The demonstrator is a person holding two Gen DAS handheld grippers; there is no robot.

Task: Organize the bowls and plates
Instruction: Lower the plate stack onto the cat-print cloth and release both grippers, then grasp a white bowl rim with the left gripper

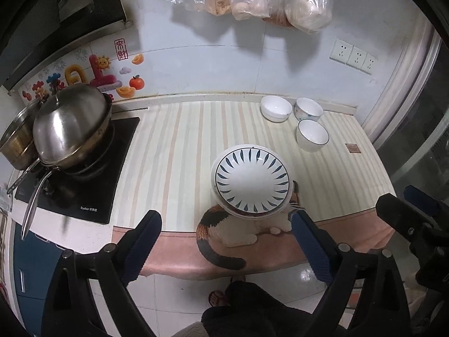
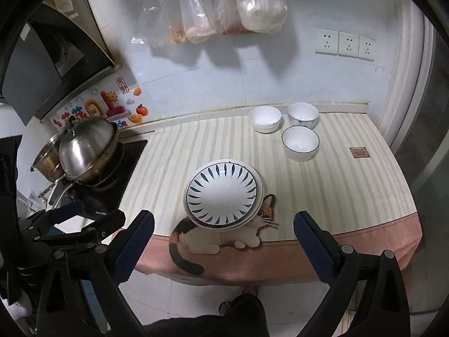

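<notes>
Striped counter mat [image 1: 182, 151], wall behind. Leaf-pattern plate [image 1: 252, 181] tops a small plate stack near the front edge, overlapping the mat's printed cat [image 1: 238, 230]. Three white bowls sit clustered at 1 o'clock from the stack: shallow bowl [image 1: 276, 108], floral bowl [image 1: 308, 111], dark-rimmed bowl [image 1: 312, 135]. Lidded steel wok [image 1: 71, 129] on the induction hob [image 1: 84, 185] at 9 o'clock. Left gripper [image 1: 227, 241] and right gripper [image 2: 224, 241] both spread wide, empty, hovering off the counter's front edge.

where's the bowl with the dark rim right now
In both views the dark-rimmed bowl sits back-right on the striped mat, just in front of two other white bowls.
</notes>
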